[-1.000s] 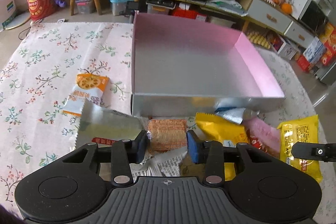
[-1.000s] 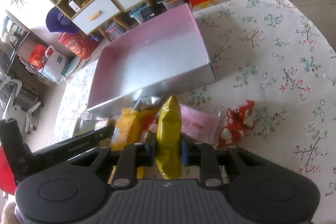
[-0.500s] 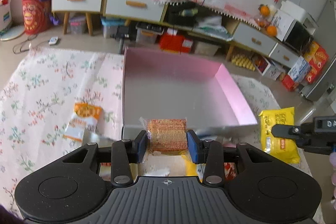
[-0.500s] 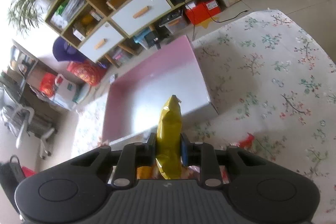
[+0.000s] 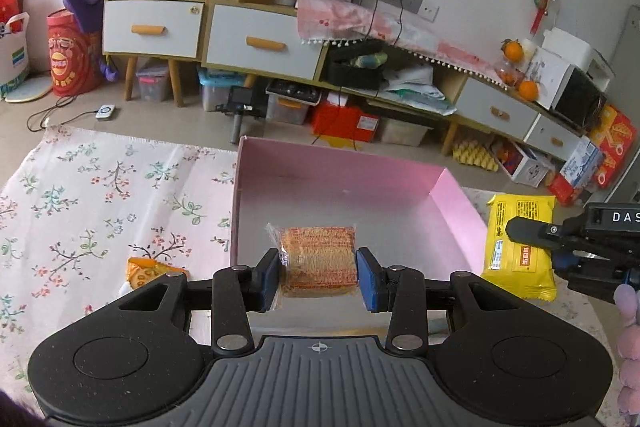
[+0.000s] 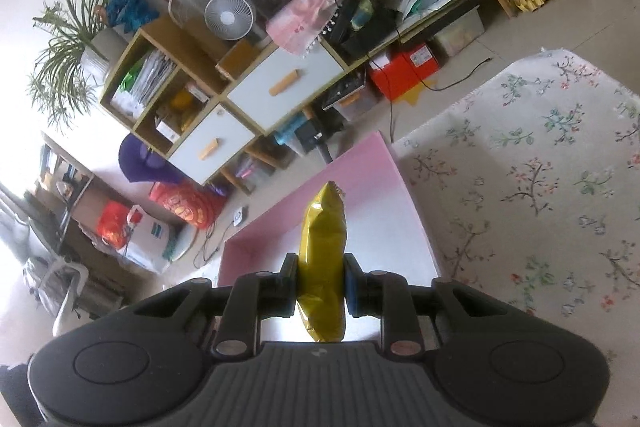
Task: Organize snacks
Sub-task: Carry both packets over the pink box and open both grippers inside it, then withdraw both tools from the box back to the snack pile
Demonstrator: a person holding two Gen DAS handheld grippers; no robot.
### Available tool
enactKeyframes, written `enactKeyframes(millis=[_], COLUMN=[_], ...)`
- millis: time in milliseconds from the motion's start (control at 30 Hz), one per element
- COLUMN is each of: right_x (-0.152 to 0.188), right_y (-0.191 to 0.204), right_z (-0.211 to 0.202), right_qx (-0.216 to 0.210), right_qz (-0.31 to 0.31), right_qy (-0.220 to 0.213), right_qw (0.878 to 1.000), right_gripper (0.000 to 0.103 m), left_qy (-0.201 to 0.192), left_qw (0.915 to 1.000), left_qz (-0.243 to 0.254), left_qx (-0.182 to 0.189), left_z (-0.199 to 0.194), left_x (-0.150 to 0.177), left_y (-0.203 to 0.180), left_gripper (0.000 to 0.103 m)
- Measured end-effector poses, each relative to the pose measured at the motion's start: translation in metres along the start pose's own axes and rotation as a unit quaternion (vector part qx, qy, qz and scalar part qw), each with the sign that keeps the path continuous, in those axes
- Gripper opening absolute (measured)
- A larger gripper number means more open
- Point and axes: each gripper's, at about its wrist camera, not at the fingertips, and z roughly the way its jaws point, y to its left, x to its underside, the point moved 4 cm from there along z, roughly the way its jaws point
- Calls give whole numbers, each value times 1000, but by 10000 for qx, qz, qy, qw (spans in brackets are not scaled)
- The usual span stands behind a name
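Left tongs (image 5: 318, 269) clamped on noodle pack (image 5: 317, 259), held above box (image 5: 460, 199) near edge, 6 o'clock. Pack light, brittle inside, slick wrap: grip flat sides gently. Right tongs (image 6: 321, 285) pinch yellow bag (image 6: 323, 251) edge-on over box; soft, puffy, slippery.

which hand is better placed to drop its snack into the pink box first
Left, probably. The left tongs hold the orange noodle pack just past the pink box near wall. The right tongs grip the yellow packet, beside the box's right wall in the left view.
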Motion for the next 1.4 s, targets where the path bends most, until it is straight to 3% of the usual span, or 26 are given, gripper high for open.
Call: enactKeyframes(millis=[267,333,367,433,467,733,833,1033,1167,1400], right_x=[8,9,9,8,8,8,11,21,31,49], right_y=[-8,-8,-8,-6,-5,3,10,20,22,16], right_z=[13,12,11,7,4,-9,-19,-38,-50,-70], right_qx=[221,256,270,253,254,280,350,505,543,576], right_qz=[-134,-136,-128,-138,-166,-340,-517,-1005,-1219,-1371], right_qy=[142,178,182,147,116,226,285,379,461,570], right_qw=[9996,9994,9994,9995,9995,9988,9976,9929,9900,9872], right_gripper=[8,17,28,51,57,68,71,78,82,86], left_qy=[-24,-40,-28,-14,-13,234,250,496,585,718], left_qw=[9998,9998,9997,9994,9993,9983,9984,9973,9968,9966], left_qz=[153,202,254,336,378,518,504,493,450,263], left_qx=[-84,-78,-49,-85,-74,-107,-108,-235,-301,-308], left_z=[10,10,10,9,8,-11,-24,-46,-62,-81], left_x=[3,4,4,3,4,8,8,13,18,41], left_y=[6,5,4,2,0,-5,-4,-2,1,11], left_gripper=[38,40,44,58,67,78,87,88,94,98])
